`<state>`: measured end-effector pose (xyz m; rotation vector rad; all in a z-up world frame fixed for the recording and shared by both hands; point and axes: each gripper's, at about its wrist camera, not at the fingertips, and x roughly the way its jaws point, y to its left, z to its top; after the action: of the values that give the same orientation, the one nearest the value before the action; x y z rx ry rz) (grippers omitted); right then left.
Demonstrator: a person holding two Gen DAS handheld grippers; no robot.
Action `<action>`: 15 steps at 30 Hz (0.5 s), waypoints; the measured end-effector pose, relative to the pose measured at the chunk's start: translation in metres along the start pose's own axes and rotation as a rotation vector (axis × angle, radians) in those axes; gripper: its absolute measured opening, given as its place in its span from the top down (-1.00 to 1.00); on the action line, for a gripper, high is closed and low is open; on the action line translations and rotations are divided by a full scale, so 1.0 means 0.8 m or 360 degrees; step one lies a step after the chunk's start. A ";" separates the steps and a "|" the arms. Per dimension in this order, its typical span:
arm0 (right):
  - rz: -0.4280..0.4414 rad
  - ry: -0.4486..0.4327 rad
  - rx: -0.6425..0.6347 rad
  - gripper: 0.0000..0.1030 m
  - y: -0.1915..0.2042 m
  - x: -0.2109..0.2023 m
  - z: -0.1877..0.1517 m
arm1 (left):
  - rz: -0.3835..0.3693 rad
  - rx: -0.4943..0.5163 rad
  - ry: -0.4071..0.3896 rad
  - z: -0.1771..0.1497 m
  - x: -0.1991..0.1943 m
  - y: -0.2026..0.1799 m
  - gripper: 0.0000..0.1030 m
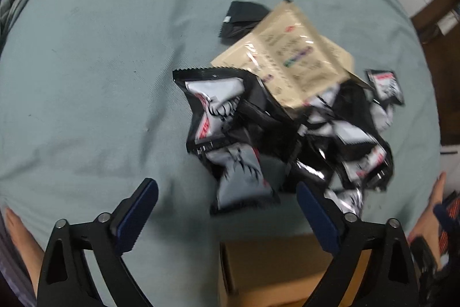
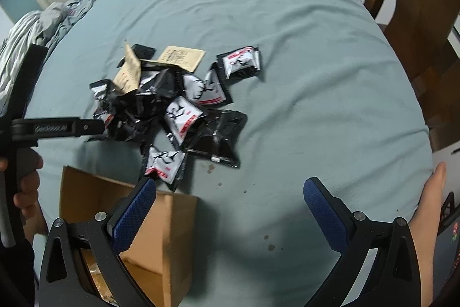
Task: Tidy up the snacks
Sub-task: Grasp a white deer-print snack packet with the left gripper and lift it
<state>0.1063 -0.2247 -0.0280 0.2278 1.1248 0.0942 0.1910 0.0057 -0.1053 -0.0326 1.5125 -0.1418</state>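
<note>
Grey-green bedsheet (image 2: 287,48) covers the whole work surface, creased and marked with a few small dark spots near the front. A heap of snack packets (image 2: 172,105) lies on it, mostly black wrappers with white and red print, with two tan packets (image 1: 290,53) among them at the far side. One black-and-white packet (image 2: 240,61) lies just apart from the heap, toward the right in the right wrist view.

An open cardboard box (image 2: 161,226) stands on the sheet at the near edge of the heap; the closest packet (image 2: 164,163) lies just beside its rim.

The left gripper (image 1: 227,209) points down over the near side of the heap. Its blue-padded fingers (image 1: 135,217) stand wide apart, with a grey-faced packet (image 1: 244,177) lying between them; the pads do not press on it. In the right wrist view this same tool reaches in from the left edge, its tip over the heap's left end, with a hand (image 2: 26,186) around its handle.

The right gripper (image 2: 230,209) hovers over bare sheet to the right of the box, its fingers also spread wide with nothing between them. Its left finger (image 2: 135,217) overlaps the box's rim in the picture; whether it touches the box cannot be told.

Rumpled bedding (image 2: 37,25) is piled at the far left of the bed.
</note>
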 end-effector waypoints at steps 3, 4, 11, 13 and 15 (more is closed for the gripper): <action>-0.0020 -0.0020 -0.0008 -1.00 -0.004 0.000 -0.001 | 0.0028 -0.0008 0.0074 0.011 0.021 0.000 -0.90; -0.0022 -0.0027 -0.0014 -1.00 -0.005 -0.001 -0.001 | 0.0050 0.0000 0.0099 0.012 0.028 -0.001 -0.89; -0.0036 -0.0063 -0.0047 -1.00 -0.005 -0.002 0.003 | 0.0213 0.0183 0.0140 -0.006 0.040 -0.023 0.22; -0.0026 -0.0061 -0.0029 -1.00 -0.009 -0.003 0.006 | 0.0169 0.0167 0.0109 -0.010 0.027 -0.021 0.26; -0.0015 -0.0056 -0.0003 -1.00 -0.013 -0.002 0.009 | 0.0148 0.0161 0.0054 -0.018 0.013 -0.018 0.29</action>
<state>0.1116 -0.2362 -0.0261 0.2220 1.0903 0.0825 0.1759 -0.0085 -0.1148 0.1215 1.5362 -0.1446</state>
